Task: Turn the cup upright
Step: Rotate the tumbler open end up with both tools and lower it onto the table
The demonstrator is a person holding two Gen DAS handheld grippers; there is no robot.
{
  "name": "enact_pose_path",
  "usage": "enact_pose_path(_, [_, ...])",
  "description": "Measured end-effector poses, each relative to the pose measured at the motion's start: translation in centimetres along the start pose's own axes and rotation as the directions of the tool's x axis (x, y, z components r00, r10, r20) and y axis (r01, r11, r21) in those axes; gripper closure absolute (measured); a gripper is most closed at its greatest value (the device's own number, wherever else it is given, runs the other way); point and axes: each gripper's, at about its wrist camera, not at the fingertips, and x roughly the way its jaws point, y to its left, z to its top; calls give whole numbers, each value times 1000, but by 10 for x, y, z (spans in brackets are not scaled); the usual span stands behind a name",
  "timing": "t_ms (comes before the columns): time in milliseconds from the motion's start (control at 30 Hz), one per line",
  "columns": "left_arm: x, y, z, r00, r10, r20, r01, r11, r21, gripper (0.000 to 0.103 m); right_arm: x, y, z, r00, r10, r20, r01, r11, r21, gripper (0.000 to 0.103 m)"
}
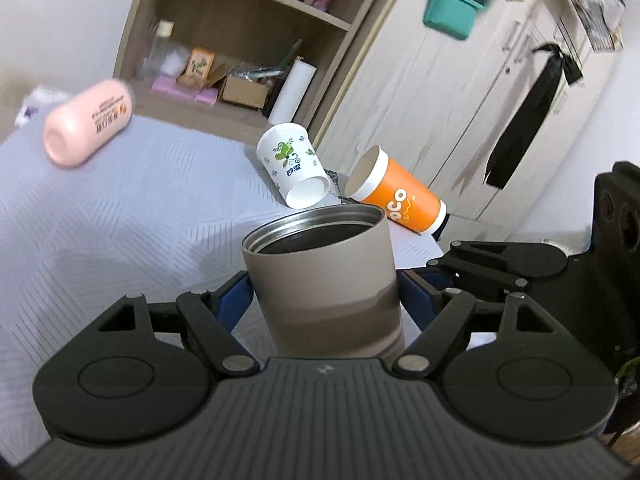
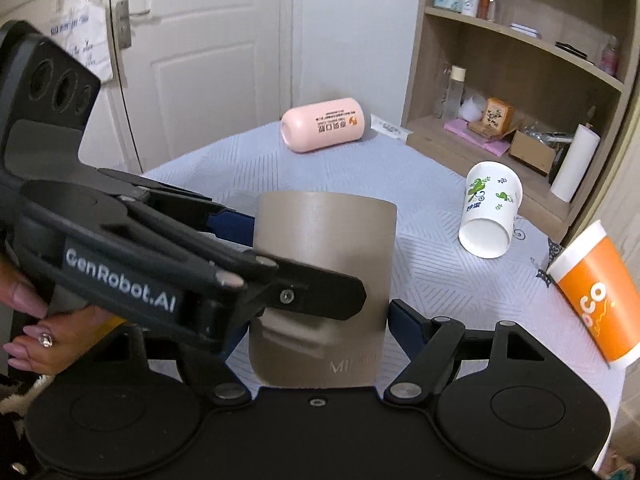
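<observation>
A taupe metal tumbler [image 1: 324, 280] stands mouth up between my left gripper's [image 1: 326, 292] blue-padded fingers, which are shut on its sides. In the right wrist view the same tumbler [image 2: 324, 264] fills the middle, between my right gripper's [image 2: 320, 328] fingers, which press its lower body. The left gripper [image 2: 168, 264] crosses in from the left and clamps the tumbler. The table under the tumbler is hidden, so I cannot tell whether it rests on it.
On the grey-blue quilted table [image 2: 420, 264] lie a pink cup [image 2: 326, 124], a white leaf-print paper cup [image 2: 490, 214] and an orange paper cup [image 2: 596, 296] at the right edge. A wooden shelf unit [image 2: 520, 80] stands behind, a white door [image 2: 200, 60] at the left.
</observation>
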Motion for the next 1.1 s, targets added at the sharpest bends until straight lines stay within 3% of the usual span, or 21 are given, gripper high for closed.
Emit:
enact_pose_path(367, [-2, -6, 19, 997, 44, 60, -52, 988, 147, 24, 8, -3, 4, 987, -30, 156, 29, 1000, 7, 22])
enact_pose_path(567, [4, 0, 35, 991, 64, 116, -91, 967, 238, 24, 26, -5, 11, 961, -74, 265, 88, 995, -39, 22])
enact_pose_path(667, [8, 4, 39, 985, 66, 158, -110, 953, 284, 24, 34, -12, 10, 944, -62, 325, 78, 996, -36, 22])
enact_pose_path(767, [17, 10, 45, 984, 86, 153, -129, 947, 295, 24, 47, -19, 15, 945, -57, 322, 69, 997, -25, 22])
enact_pose_path(1000, [37, 18, 51, 982, 94, 165, -144, 935, 325, 26, 71, -22, 18, 935, -130, 329, 167, 982, -88, 23])
enact_pose_path(1100, [46, 20, 55, 985, 101, 142, -144, 932, 332, 26, 79, -28, 22, 944, -137, 300, 170, 981, -89, 23])
